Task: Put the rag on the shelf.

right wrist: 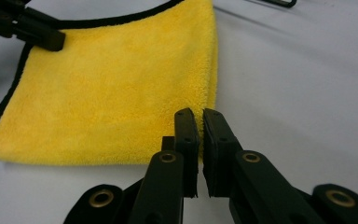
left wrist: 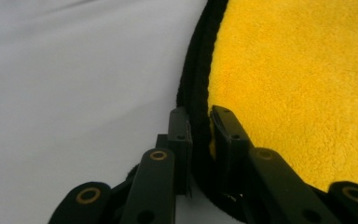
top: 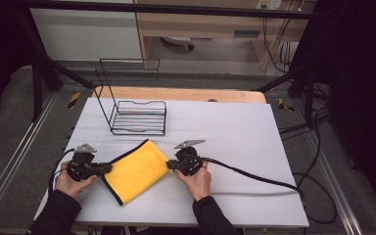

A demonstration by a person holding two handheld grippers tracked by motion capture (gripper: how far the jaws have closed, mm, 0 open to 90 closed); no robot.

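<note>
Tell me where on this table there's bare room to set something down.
The widest bare patch of the table is its right half, right of the wire rack and above the right gripper's cable. Another strip runs along the near edge below the yellow cloth. The left-centre is crowded: left gripper, cloth, rack.

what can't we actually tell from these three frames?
- Underside of the yellow cloth: all views, hidden by its own top layer.
- Left gripper grip depth: its own view, black hem fills the gap between the jaws.
- Right gripper contact with the cloth corner: its own view, jaws cover the pinch point.
- Wire rack contents: high view, too small.
</note>
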